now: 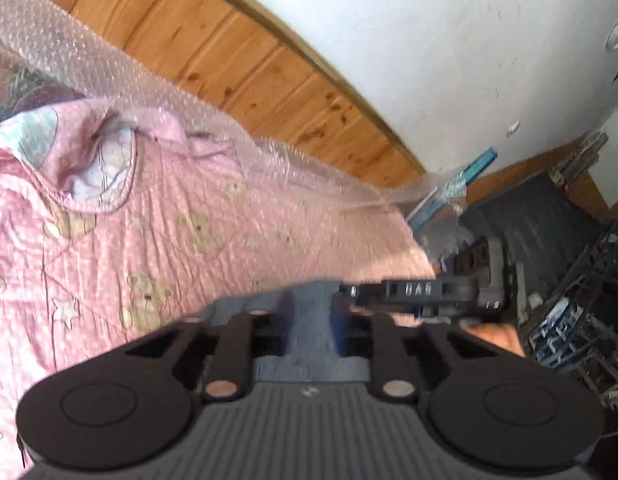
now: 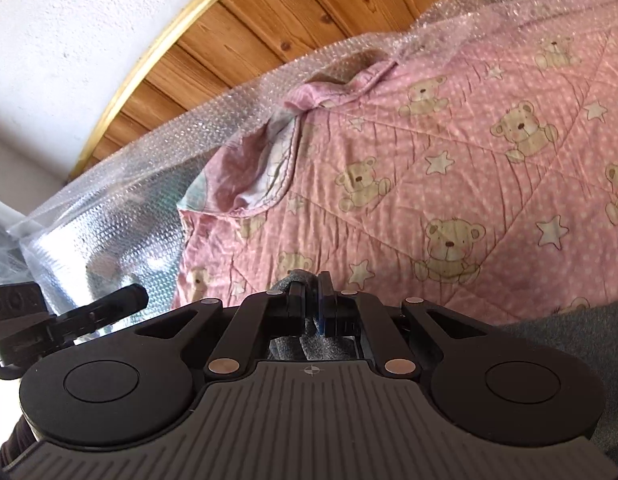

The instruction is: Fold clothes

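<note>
Grey garment (image 2: 581, 332), a soft, matte, felt-like knit, lies on the pink quilt (image 2: 469, 168) at the near edge of the bed; we see one bulk of it at near right in the right wrist view and a strip running between the left gripper's jaws in the left wrist view. Largest thing is the quilt: stitched in diamonds, printed with bears and stars, one corner flipped back at the far side. Behind it a sheet of bubble wrap (image 2: 157, 148), clear and pimpled, drapes along the wooden headboard (image 1: 229, 52) of knotty planks. Left gripper (image 1: 311, 320) has grey cloth in its gap, but the pads stand apart from it, so we read it as released. Right gripper (image 2: 312, 304) is clenched on a pinch of the grey fabric. We judge folding to be early or midway: the garment is bunched, with no tidy fold visible and most of it out of frame.
</note>
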`<state>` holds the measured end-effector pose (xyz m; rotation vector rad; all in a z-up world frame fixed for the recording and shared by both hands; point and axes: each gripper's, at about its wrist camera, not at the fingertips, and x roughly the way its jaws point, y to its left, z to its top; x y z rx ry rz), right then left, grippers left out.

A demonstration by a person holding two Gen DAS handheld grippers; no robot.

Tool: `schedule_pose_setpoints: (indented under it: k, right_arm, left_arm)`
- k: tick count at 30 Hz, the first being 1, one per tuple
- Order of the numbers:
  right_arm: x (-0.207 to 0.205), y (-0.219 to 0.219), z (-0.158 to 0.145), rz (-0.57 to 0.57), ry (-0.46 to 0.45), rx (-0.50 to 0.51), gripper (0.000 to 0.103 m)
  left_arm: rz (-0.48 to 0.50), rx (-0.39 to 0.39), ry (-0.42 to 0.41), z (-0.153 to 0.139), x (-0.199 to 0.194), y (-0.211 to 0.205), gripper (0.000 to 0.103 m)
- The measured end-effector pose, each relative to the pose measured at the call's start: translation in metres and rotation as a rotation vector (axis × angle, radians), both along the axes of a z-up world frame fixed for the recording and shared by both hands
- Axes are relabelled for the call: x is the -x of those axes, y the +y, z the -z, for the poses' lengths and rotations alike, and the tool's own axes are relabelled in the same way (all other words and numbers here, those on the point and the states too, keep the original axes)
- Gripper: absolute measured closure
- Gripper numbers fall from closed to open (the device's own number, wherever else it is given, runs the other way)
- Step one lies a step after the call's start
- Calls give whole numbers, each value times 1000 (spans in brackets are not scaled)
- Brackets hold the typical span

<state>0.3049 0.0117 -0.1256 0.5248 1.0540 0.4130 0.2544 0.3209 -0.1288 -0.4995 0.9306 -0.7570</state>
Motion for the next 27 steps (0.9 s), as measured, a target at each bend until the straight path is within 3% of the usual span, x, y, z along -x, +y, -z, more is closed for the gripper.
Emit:
schedule_pose_setpoints:
  k: [2,5,7,10,14,16,17,18,19,24,27]
  right_arm:
    - [-6,0,-1,17,2,1,100]
    - [-14,-4,5,38,26,-10,100]
    - [-16,-8,10,46,43,-27,100]
    - [-17,-14,15,48,59,-45,100]
    - [-17,-18,19,39,79,-84,100]
    - [-18,-18,20,27,83,-97,100]
    - [-19,-19,20,20,84,-102,100]
    - [-19,-20,20,13,84,-107,100]
    - [-20,-20,20,7,85,-112,100]
    - [-27,-28,19,-30,77,-128,100]
    - [-32,-32,17,-61,52,-115,99]
  left_arm:
    - [0,-98,25,15,16,-21,10]
    - [-26,-164,36,41,38,-54,13]
    - [-67,-163,49,54,47,-73,13]
    - [-148,-225,83,66,57,-97,13]
    - [-283,-222,1,62,62,-109,15]
    - [-298,-288,-57,60,57,-119,34]
    - [-288,-321,-68,62,52,-122,62]
    - [-268,-319,-59,63,48,-121,75]
    - [-248,-316,-50,64,45,-119,94]
    - [-232,-220,-55,43,46,-90,96]
    - [-304,-83,-30,17,37,-51,96]
